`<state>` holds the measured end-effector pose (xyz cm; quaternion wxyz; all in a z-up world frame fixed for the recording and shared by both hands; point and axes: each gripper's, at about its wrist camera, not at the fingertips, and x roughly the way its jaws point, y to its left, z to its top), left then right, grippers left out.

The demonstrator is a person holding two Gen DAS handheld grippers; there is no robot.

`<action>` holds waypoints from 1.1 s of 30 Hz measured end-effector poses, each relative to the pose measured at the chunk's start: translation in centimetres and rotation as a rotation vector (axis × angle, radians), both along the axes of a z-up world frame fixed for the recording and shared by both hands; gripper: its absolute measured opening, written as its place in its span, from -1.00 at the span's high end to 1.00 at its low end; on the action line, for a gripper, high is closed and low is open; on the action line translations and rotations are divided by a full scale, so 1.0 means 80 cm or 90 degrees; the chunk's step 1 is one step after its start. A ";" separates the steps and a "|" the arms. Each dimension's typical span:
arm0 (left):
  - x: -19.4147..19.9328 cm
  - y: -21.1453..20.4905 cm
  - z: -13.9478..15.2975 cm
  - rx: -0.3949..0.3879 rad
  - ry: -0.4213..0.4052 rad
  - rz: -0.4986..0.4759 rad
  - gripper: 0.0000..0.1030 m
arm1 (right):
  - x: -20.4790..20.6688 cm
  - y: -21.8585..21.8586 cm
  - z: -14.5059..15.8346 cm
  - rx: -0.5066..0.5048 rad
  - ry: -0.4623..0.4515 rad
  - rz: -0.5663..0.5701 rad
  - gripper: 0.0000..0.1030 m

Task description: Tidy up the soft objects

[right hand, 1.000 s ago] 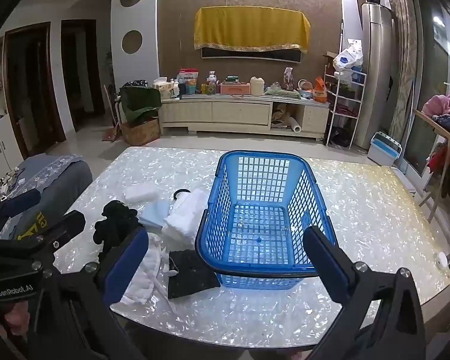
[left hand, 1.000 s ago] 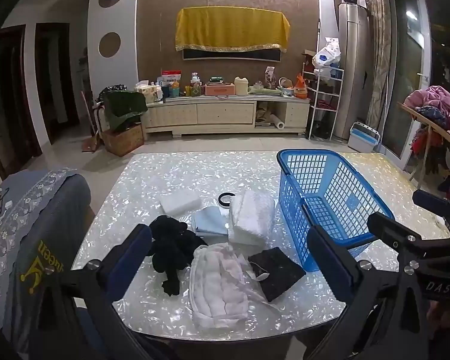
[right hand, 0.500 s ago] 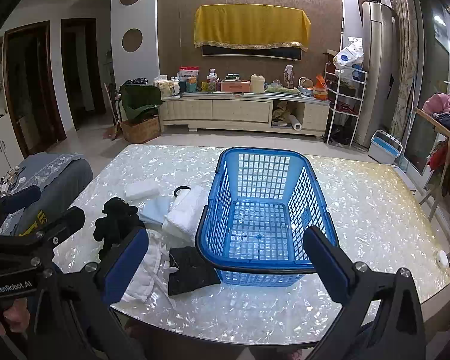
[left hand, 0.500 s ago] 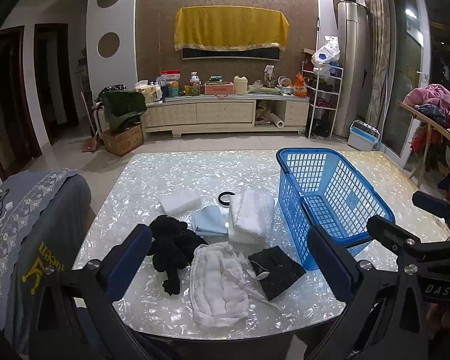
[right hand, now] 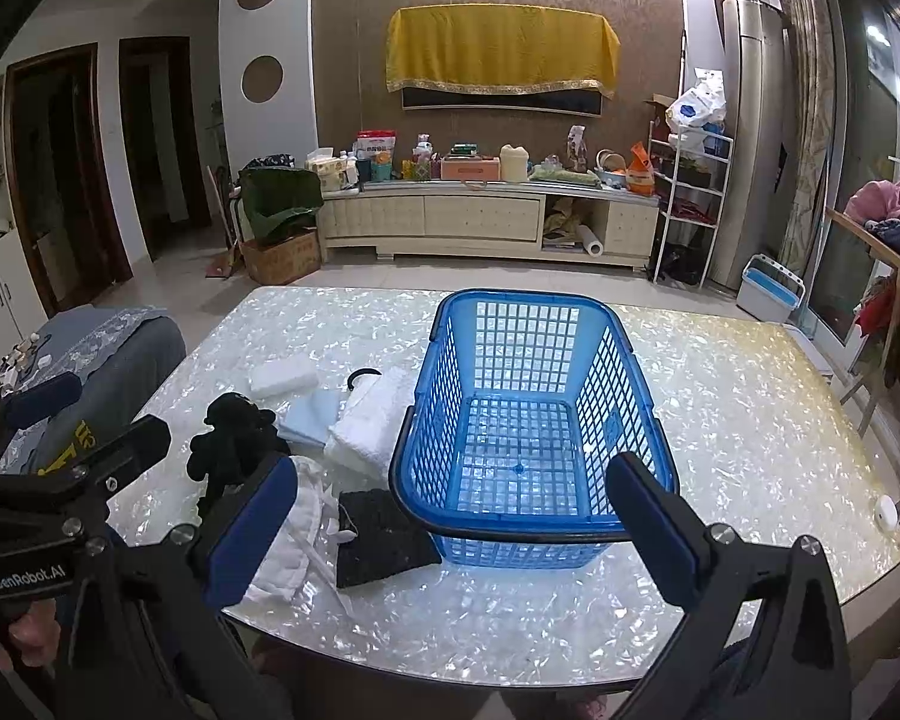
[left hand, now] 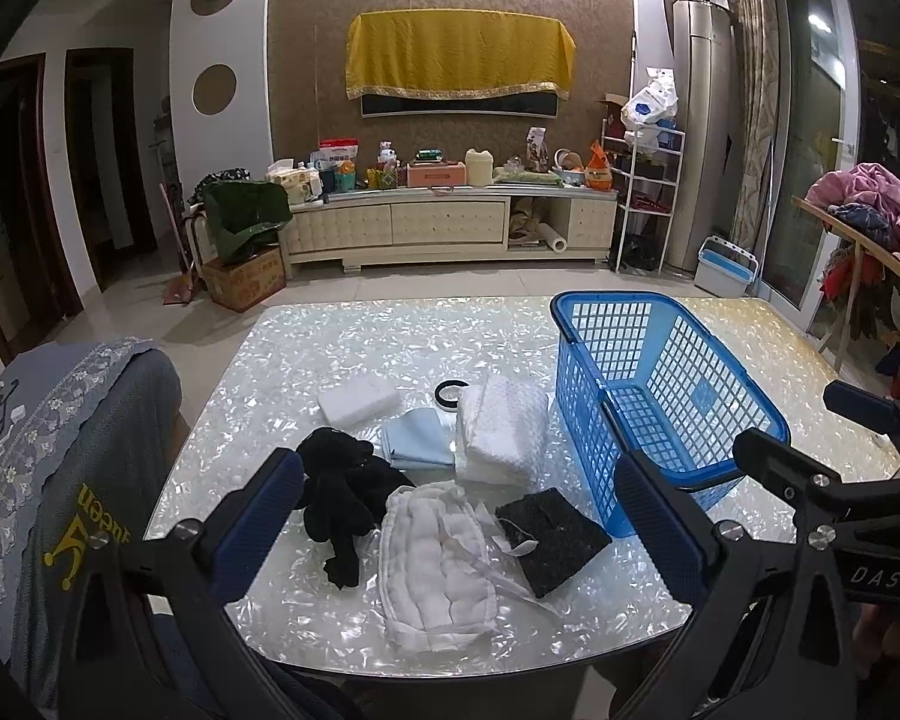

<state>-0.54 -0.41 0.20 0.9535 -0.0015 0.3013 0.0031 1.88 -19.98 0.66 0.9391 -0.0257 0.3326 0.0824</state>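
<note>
1. Your soft things lie bunched on the left half of the table [left hand: 342, 336], just left of the blue basket [right hand: 534, 420]: a black crumpled cloth [left hand: 336, 492], a white padded cloth [left hand: 435, 564] nearest the front edge, a black square pad [left hand: 549, 531], a folded white towel [left hand: 501, 432] close against the basket's wall, a pale blue folded cloth [left hand: 417, 438], a white sponge block [left hand: 357, 402] and a black ring [left hand: 450, 390].
2. The basket holds nothing and stands upright, open top clear.
3. Your left gripper [left hand: 456, 531] hangs spread wide before the front edge, gripping nothing.
4. Your right gripper [right hand: 450, 522] is likewise spread, empty, facing the basket's near rim.
5. Bare tabletop lies right of the basket and behind the pile.
6. A grey-covered chair [left hand: 48, 456] stands at the table's left edge.
</note>
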 end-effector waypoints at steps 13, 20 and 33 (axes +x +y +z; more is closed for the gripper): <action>0.004 -0.001 -0.001 0.003 0.004 -0.003 -1.00 | 0.000 -0.002 0.000 0.000 0.003 0.001 -1.00; 0.004 -0.001 -0.004 0.005 0.005 -0.003 -1.00 | -0.001 -0.002 -0.001 0.000 0.006 0.000 -1.00; 0.004 -0.002 -0.008 0.006 0.008 -0.004 -1.00 | -0.002 -0.002 -0.003 0.001 0.010 -0.001 -1.00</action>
